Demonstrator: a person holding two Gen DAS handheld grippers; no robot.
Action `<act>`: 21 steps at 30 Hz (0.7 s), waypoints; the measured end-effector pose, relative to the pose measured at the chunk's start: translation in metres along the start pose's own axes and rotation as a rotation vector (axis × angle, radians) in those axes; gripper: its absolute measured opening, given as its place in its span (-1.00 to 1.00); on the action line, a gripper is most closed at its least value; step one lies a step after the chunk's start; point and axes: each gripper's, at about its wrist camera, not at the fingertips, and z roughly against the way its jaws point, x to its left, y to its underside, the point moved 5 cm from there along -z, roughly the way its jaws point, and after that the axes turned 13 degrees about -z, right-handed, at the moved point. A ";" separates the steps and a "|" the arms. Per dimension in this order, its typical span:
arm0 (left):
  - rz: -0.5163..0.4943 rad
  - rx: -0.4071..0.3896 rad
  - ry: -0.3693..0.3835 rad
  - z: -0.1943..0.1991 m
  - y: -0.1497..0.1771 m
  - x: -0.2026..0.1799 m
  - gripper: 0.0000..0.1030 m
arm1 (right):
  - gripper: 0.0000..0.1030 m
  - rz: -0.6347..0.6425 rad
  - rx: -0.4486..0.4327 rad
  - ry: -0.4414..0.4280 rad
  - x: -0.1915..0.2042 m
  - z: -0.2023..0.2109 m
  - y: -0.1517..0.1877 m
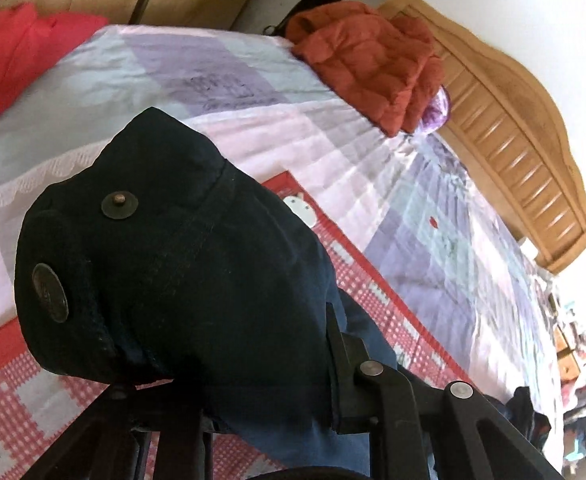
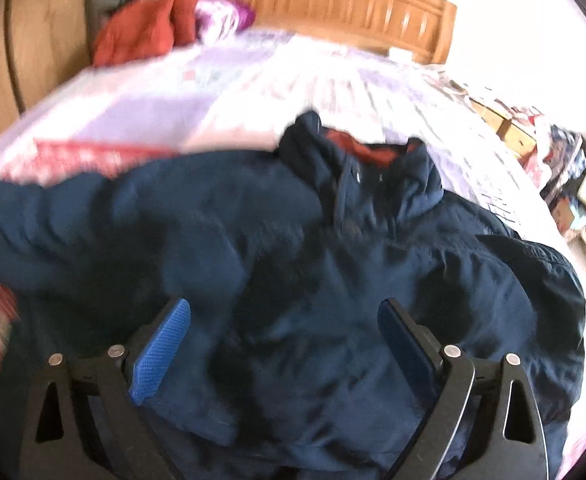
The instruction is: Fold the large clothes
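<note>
A large navy jacket (image 2: 293, 264) lies spread on the bed, its collar with red lining toward the headboard. My left gripper (image 1: 221, 392) is shut on the jacket's cuff (image 1: 141, 248), a dark sleeve end with two metal snaps, and holds it up above the bed; the cloth hides the fingertips. My right gripper (image 2: 285, 320) is open and empty, its blue pads (image 2: 161, 352) spread wide just above the jacket's body. The right wrist view is blurred.
The bed has a pastel patchwork sheet (image 1: 293, 136) and a red checked blanket (image 1: 381, 296). An orange-red puffer jacket (image 1: 373, 60) lies by the wooden headboard (image 1: 513, 128). A red cloth (image 1: 13, 52) lies at the far left. Clutter stands beside the bed (image 2: 565, 176).
</note>
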 end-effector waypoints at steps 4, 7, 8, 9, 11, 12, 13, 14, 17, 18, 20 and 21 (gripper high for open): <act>-0.058 -0.022 0.003 0.014 -0.008 -0.015 -0.60 | 0.89 0.061 0.088 -0.020 0.040 -0.022 0.011; -0.138 -0.038 0.016 0.030 -0.014 -0.036 -0.60 | 0.95 0.253 0.200 0.110 0.068 -0.056 0.042; -0.174 -0.046 0.016 0.036 -0.016 -0.044 -0.60 | 0.94 0.276 0.157 0.121 0.074 -0.051 0.040; -0.197 -0.050 0.018 0.039 -0.018 -0.050 -0.60 | 0.91 0.254 0.133 0.102 0.078 -0.044 0.036; -0.243 -0.062 0.028 0.050 -0.022 -0.062 -0.60 | 0.90 0.203 0.058 0.041 0.086 -0.024 0.025; -0.261 -0.069 0.039 0.057 -0.024 -0.069 -0.60 | 0.90 0.206 -0.012 0.014 0.096 -0.012 0.017; -0.279 -0.078 0.050 0.064 -0.026 -0.076 -0.60 | 0.90 0.227 -0.041 -0.015 0.107 -0.008 0.012; -0.295 -0.083 0.055 0.071 -0.027 -0.082 -0.61 | 0.90 0.241 -0.038 -0.042 0.117 -0.009 0.008; -0.359 -0.102 0.080 0.094 -0.025 -0.105 -0.63 | 0.90 0.256 0.106 -0.079 0.150 -0.048 -0.002; -0.370 -0.106 0.083 0.098 -0.023 -0.110 -0.63 | 0.90 0.243 0.130 -0.070 0.155 -0.060 -0.007; -0.388 -0.112 0.090 0.108 -0.018 -0.119 -0.64 | 0.90 0.219 0.166 -0.051 0.162 -0.080 -0.015; -0.387 -0.114 0.093 0.111 -0.015 -0.119 -0.64 | 0.90 0.201 0.184 -0.060 0.165 -0.086 -0.016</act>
